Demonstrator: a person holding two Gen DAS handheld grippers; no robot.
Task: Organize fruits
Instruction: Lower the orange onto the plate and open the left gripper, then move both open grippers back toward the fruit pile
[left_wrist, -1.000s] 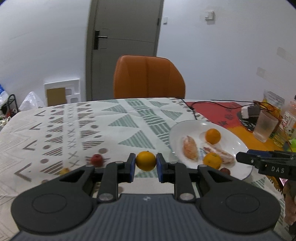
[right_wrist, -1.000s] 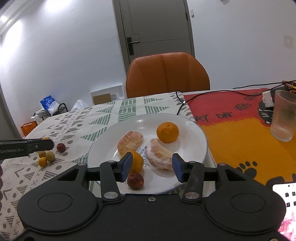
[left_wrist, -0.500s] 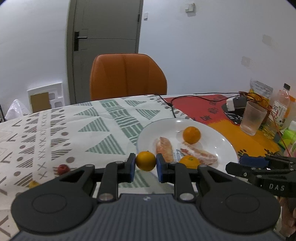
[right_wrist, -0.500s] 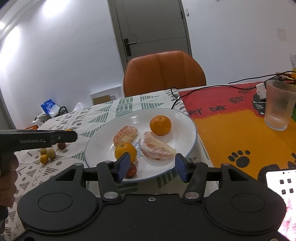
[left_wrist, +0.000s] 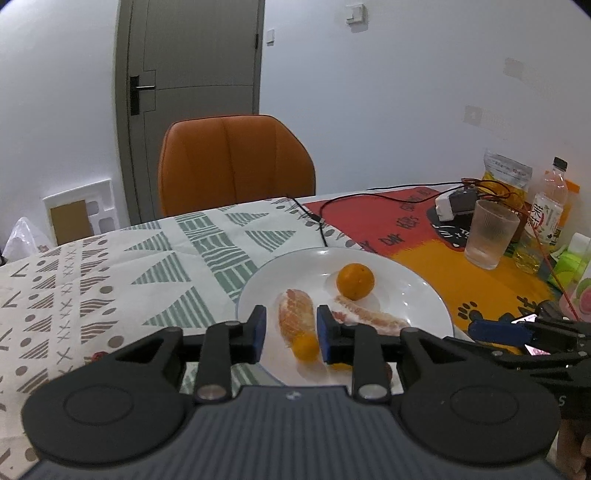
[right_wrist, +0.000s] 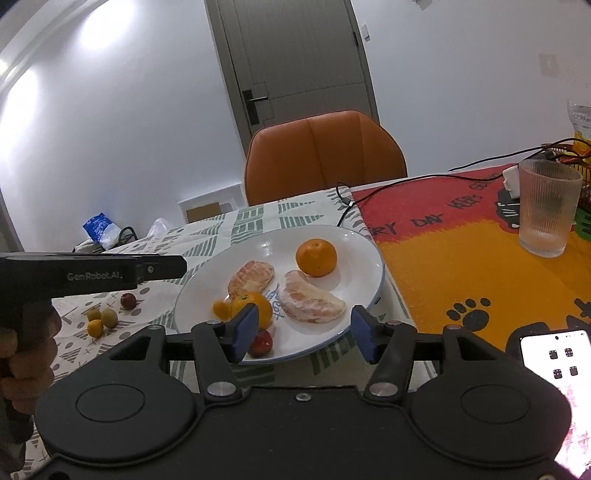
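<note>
A white plate (left_wrist: 417, 291) (right_wrist: 354, 251) holds a whole orange (left_wrist: 355, 281) (right_wrist: 316, 257), two peeled citrus pieces (left_wrist: 295, 319) (right_wrist: 312, 301), another orange (right_wrist: 255, 304) and a dark red fruit (right_wrist: 261, 344). My left gripper (left_wrist: 289, 334) is open above the plate's near left part, and a small orange fruit (left_wrist: 306, 347) (right_wrist: 221, 309) lies on the plate just below its fingers. My right gripper (right_wrist: 301, 332) is open and empty at the plate's near edge.
Several small fruits (right_wrist: 101, 317) and a red one (right_wrist: 127, 300) lie on the patterned cloth left of the plate. A glass (right_wrist: 546, 206), bottles (left_wrist: 548, 206), cables and a phone (right_wrist: 554, 362) stand on the red-orange mat to the right. An orange chair (left_wrist: 236, 166) stands behind the table.
My left gripper moved right over the plate, opened and let go of the small orange fruit, which now lies on the plate. My right gripper stayed open near the plate's front edge.
</note>
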